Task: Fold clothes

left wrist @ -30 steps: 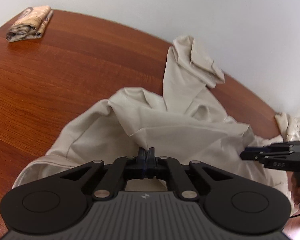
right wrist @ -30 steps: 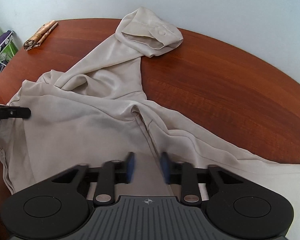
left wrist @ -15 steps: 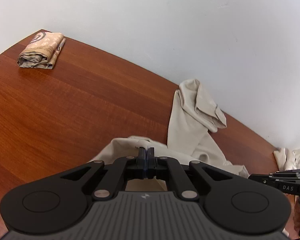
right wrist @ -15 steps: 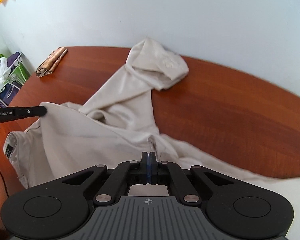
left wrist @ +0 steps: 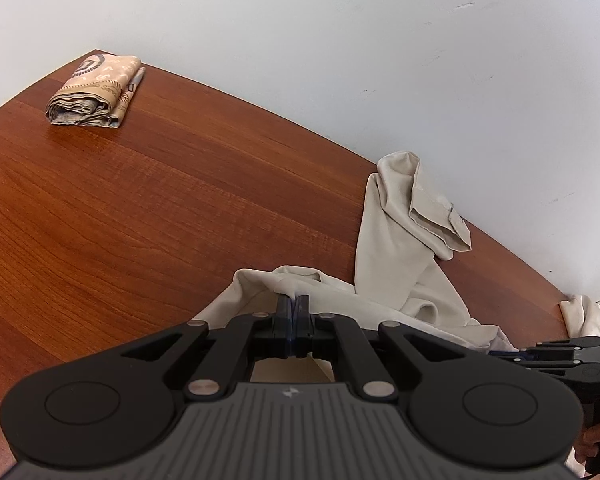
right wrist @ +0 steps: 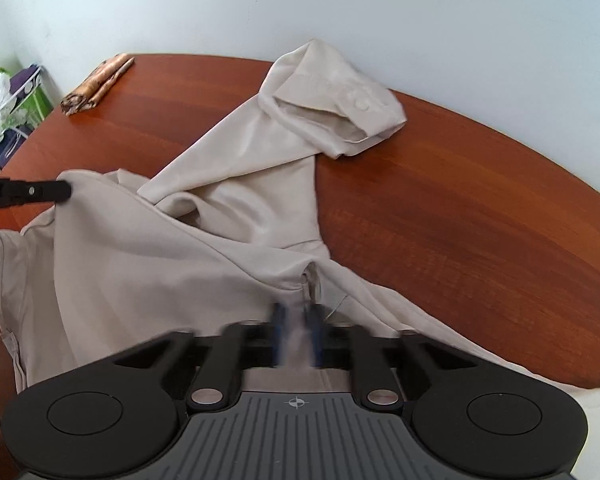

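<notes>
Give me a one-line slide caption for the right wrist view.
Both grippers pinch a beige shirt on a wooden table, right gripper at the near edge, left gripper at its far-left fold.

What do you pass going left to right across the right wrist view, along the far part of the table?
Rack with bags → folded patterned cloth → beige shirt's cuff → bare table.
</notes>
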